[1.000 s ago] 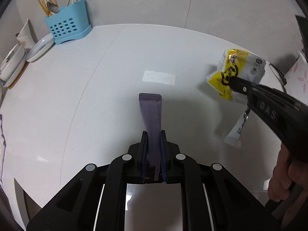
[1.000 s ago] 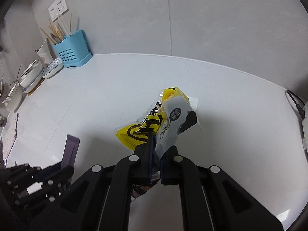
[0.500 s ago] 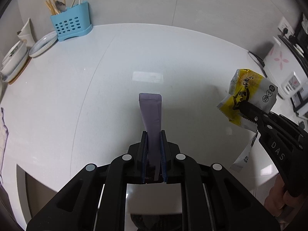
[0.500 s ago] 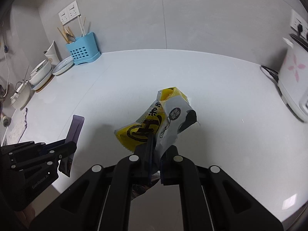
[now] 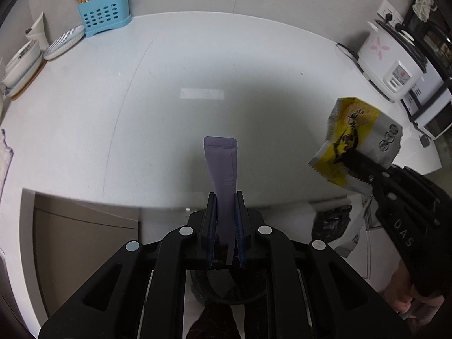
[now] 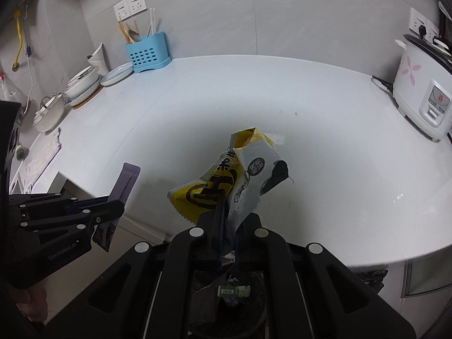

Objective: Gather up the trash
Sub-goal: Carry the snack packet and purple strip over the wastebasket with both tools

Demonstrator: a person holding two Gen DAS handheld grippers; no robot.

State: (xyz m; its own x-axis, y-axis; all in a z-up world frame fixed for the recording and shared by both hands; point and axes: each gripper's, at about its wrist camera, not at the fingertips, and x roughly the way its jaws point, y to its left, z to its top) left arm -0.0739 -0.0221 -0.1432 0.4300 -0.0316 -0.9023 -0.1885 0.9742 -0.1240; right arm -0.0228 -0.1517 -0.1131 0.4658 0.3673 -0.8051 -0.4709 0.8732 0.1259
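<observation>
My left gripper (image 5: 225,197) is shut on a flat purple sachet (image 5: 221,163) that sticks up past its fingers; the sachet (image 6: 127,180) and that gripper (image 6: 111,207) also show at the left of the right wrist view. My right gripper (image 6: 228,209) is shut on a crumpled yellow, white and black snack wrapper (image 6: 240,175). The wrapper (image 5: 358,141) and the right gripper (image 5: 358,161) show at the right of the left wrist view, with a torn strip (image 5: 353,234) hanging below. Both grippers hang past the counter's front edge, above a dark bin (image 6: 234,296) with trash inside.
The white countertop (image 6: 254,99) bears a blue utensil holder (image 6: 147,53), plates and bowls (image 6: 84,84) at the back left and a white rice cooker (image 6: 418,90) at the right. A cloth (image 6: 42,158) lies at the left edge. Cabinet fronts (image 5: 84,240) are below the counter.
Both grippers have drawn back from the counter, past its front edge, still holding the sachet and the wrapper. The cabinet fronts and the bin have come into view below them.
</observation>
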